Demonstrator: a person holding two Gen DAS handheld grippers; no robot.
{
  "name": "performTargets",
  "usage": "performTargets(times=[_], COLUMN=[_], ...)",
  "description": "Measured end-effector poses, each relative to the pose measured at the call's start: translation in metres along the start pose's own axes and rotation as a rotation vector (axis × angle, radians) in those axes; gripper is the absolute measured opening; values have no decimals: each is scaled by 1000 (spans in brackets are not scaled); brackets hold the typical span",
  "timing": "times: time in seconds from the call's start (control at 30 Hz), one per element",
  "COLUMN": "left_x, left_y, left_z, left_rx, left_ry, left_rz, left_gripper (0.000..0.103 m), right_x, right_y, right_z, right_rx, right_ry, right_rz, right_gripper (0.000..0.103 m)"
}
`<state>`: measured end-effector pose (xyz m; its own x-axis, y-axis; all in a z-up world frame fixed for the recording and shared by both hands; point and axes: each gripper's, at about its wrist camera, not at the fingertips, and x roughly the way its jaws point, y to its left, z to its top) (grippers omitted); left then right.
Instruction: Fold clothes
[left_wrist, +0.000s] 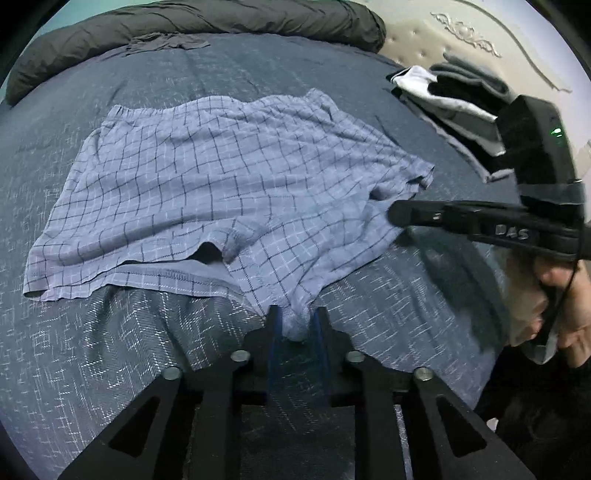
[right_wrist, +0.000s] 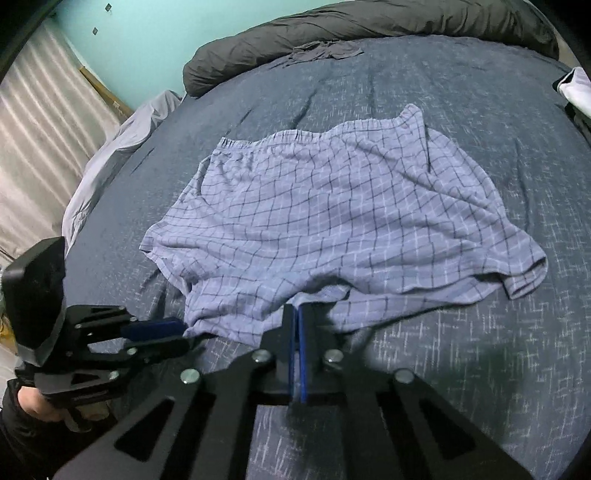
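Thin, crinkled woven cloth: the checked shorts at centre frame lie matt and soft on the bed, whose dark cover shows a coarser weave flecked with pale threads. A rumpled grey duvet along the top looks smooth and dull. The grippers' frames are matt black plastic with bright metal rivets.

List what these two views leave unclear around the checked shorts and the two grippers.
- Right gripper, right wrist view: whether it pinches any hem of the checked shorts; its own fingers cover the contact.
- Right gripper, left wrist view: tip blurred.
- Clothes pile, left wrist view: partly hidden behind the right gripper's body; items cannot be told apart.
- Left gripper, left wrist view: the cloth it clamps hides how many layers it holds.
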<state>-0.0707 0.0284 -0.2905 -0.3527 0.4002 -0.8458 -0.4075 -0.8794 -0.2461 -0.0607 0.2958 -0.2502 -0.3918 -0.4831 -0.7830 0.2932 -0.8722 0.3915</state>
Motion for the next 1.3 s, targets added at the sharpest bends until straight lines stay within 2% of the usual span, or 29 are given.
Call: performTargets(times=[0.4, 0.57, 0.87, 0.93, 1.0, 1.07, 1.2, 1.3], left_x=[-19, -10, -1, -4, -10, -20, -39, -50], left_y=[2, 2, 11, 15, 18, 25, 60, 93], left_z=[-7, -12, -10, -8, -5, 1, 16, 24], left_rx=[37, 55, -9, -26, -39, -42, -135, -214], left_ry=[-16, 24, 40, 42, 35, 13, -49, -111], left_rz=[18, 34, -5, -17, -17, -11, -8, 49], left_gripper=[3, 3, 4, 4, 8, 11, 12, 13], right_x=[-16, -9, -3, -4, -8, -16, -43, -59], right_y=[-1, -4, -19, -24, -28, -32, -47, -66], right_z=[-26, -36, -39, -38, -36, -32, -21, -14], right_rx=[68, 84, 149, 182, 200, 212, 254, 308], right_ry=[15, 49, 57, 58, 55, 44, -37, -115], right_rz=[17, 9, 42, 60, 61, 54, 59, 52], right_gripper=[1, 1, 2, 5, 15, 17, 20, 27])
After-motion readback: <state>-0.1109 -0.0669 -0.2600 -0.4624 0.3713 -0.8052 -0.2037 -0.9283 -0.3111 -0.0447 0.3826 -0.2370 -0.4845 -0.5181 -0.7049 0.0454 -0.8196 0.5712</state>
